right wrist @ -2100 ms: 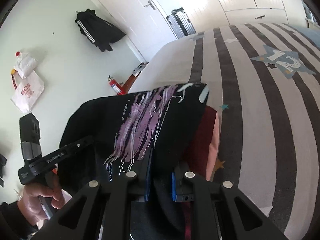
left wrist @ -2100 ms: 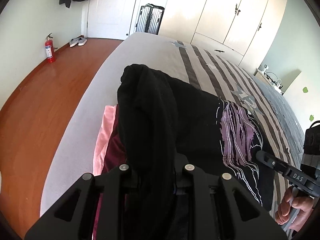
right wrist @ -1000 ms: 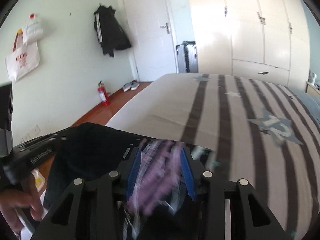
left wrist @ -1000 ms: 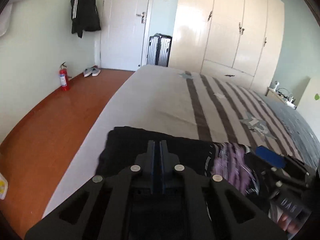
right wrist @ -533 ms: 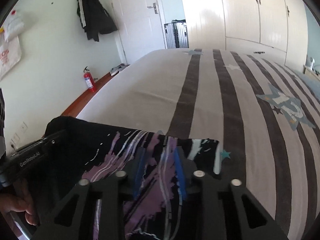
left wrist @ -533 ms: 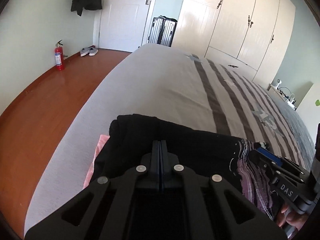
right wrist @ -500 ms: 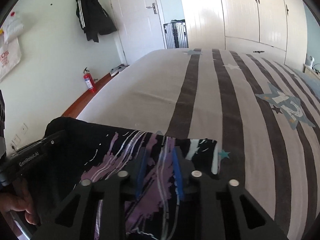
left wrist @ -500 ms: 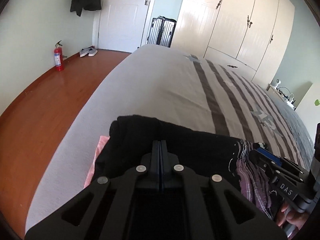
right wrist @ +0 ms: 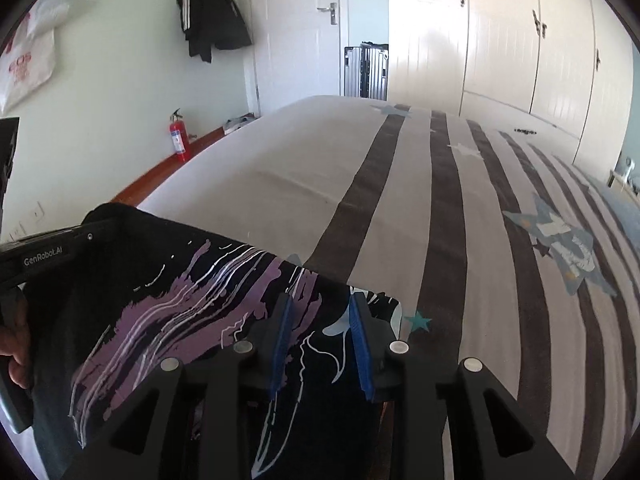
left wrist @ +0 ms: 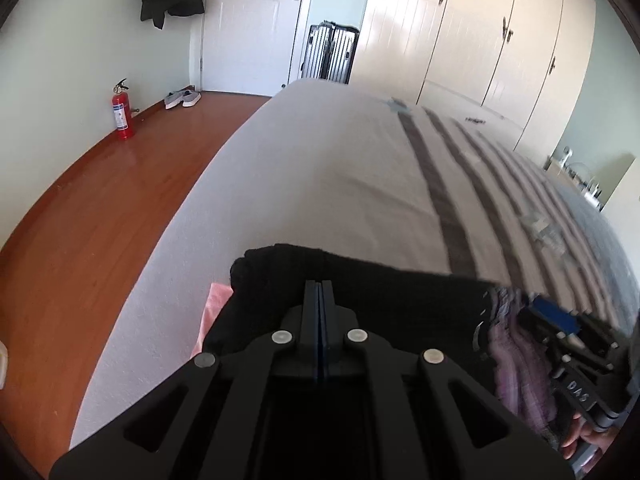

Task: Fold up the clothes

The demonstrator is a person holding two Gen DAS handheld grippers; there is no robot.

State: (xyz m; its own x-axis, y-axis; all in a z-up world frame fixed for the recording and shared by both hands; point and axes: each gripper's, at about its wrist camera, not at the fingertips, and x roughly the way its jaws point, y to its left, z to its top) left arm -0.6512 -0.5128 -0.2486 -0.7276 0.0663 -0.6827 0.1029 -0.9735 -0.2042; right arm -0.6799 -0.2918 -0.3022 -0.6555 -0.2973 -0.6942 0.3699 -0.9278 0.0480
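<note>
A folded black shirt with a purple and white print lies flat near the front edge of the striped bed. It rests on a pink garment that peeks out at its left. My left gripper is shut over the shirt's plain black end, with no cloth visible between its pads; it also shows as the left gripper at that view's left edge. My right gripper hovers over the printed end, its blue pads apart and its jaws opening. The cloth lies flat below the gap, unpinched.
The bed's left edge drops to a wooden floor with a red fire extinguisher and shoes by the wall. A suitcase and white wardrobes stand beyond the bed. A person's hand grips the left handle.
The black shirt, hanging from both grippers two seconds ago, now lies flat on the bed. Both grippers have sunk toward it. The right pads narrowed, then spread a little.
</note>
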